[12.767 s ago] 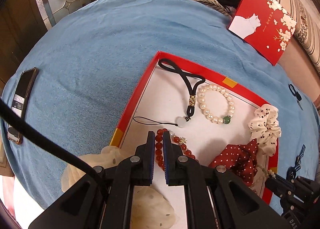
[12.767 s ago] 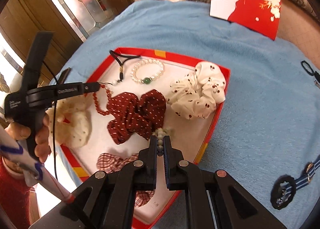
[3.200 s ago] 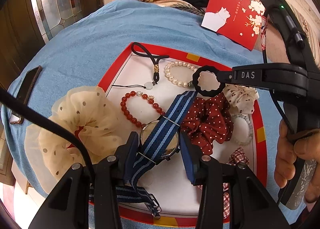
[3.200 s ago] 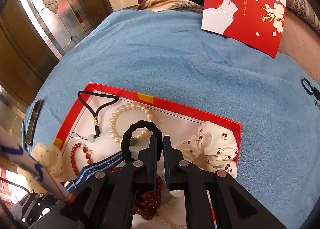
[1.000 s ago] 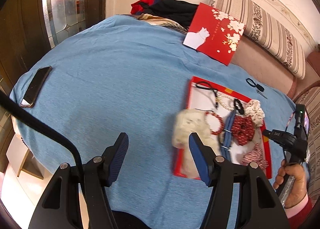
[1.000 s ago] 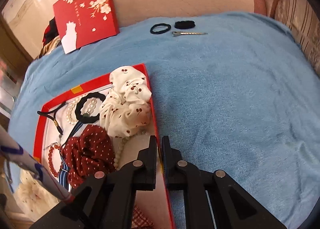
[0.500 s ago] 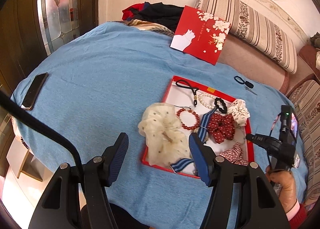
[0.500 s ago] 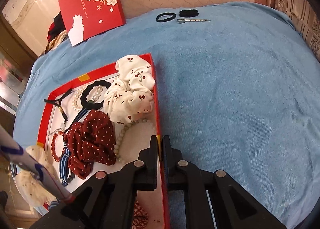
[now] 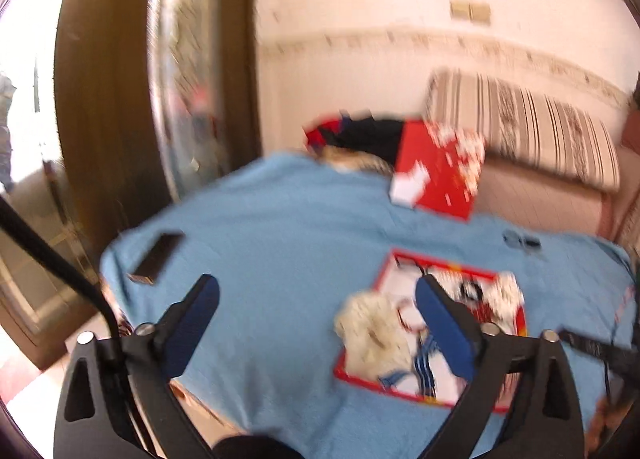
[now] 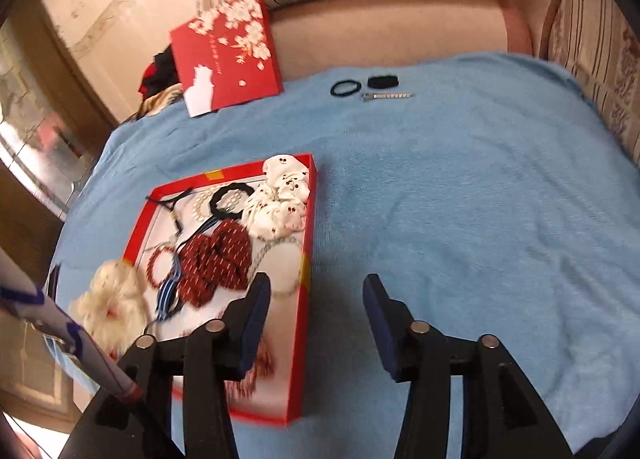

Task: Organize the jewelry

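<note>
Blue blanket (image 10: 440, 199); crowded red tray (image 10: 306, 259)

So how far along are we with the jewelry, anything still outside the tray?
Mostly done: the red tray holds the scrunchies, bead bracelets and striped strap. Nothing is in hand: the left claw and right claw have just been opening, with nothing between their jaws. Left out on the blue cloth: a black hair tie, a small black piece and a metal clip.
</note>
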Tool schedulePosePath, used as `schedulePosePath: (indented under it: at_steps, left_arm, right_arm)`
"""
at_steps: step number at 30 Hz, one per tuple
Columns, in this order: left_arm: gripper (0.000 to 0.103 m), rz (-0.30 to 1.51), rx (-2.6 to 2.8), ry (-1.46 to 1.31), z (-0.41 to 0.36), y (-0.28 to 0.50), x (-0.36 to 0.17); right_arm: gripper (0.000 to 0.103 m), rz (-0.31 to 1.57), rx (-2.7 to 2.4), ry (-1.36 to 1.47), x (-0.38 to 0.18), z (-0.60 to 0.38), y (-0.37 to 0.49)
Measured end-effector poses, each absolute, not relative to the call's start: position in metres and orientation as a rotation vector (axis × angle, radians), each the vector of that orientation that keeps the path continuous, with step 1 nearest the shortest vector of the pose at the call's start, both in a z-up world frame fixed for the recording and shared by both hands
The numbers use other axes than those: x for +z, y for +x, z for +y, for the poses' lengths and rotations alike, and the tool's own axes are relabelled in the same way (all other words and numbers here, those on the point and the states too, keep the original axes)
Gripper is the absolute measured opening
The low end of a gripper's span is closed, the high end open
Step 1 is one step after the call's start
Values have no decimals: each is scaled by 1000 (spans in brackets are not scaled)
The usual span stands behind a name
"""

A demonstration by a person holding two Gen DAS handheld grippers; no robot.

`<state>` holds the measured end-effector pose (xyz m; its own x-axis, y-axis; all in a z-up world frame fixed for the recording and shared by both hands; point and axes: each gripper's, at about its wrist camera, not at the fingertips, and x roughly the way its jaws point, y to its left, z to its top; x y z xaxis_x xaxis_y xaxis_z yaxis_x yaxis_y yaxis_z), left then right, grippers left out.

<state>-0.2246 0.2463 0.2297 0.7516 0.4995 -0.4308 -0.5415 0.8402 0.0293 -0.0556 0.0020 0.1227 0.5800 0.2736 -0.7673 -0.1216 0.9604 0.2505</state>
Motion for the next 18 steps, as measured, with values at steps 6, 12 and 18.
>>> schedulePosePath:
  at_steps: [6,12,18]
  left_arm:
    - [103,369,636,-33,227,-244,253]
    - [103,361,521,-105,224,-259,255]
    - [103,484,478,-148,230,-251,233]
  right_arm:
    - [58,866,261,74,139,8,-101]
    - [62,809,288,-28,151,26,-136]
    - [63,773,282,-86,158,34,-166]
